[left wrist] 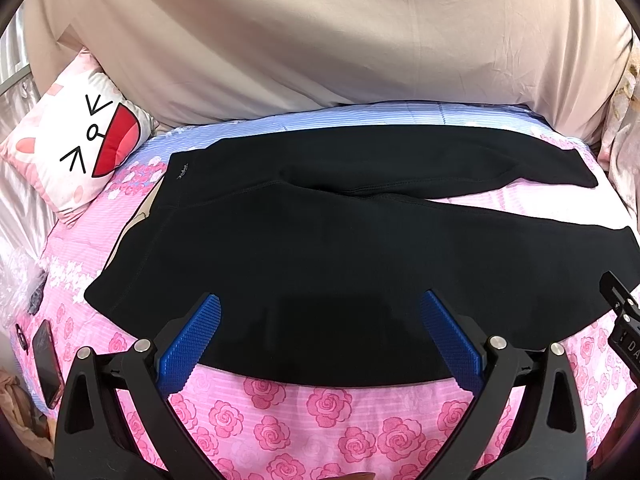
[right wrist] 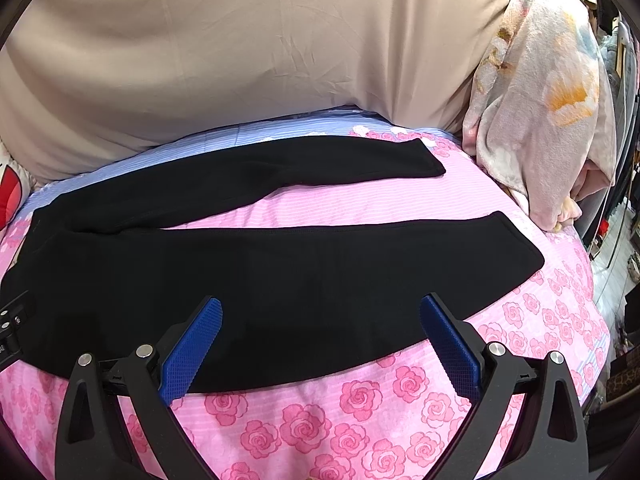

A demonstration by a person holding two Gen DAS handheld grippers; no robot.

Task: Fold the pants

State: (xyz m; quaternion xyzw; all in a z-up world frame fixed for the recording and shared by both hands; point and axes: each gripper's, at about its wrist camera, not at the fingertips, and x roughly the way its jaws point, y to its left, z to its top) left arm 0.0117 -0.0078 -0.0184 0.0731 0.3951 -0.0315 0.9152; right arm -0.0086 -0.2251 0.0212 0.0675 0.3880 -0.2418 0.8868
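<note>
Both pictures are bright and sharp. Soft shadows lie on the black pants [left wrist: 320, 248] near 6 o'clock. Edges bend round, with dark corners.

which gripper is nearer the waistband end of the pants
Left. The left gripper hovers open over the near edge of the pants by the waistband. The right gripper hovers open farther along the near leg, toward the cuffs.

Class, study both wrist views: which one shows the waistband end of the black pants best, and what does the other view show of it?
The left wrist view: the waistband of the black pants lies fully in frame beside the cartoon pillow. The right wrist view shows it only squeezed, dark and distorted at its left edge.
</note>
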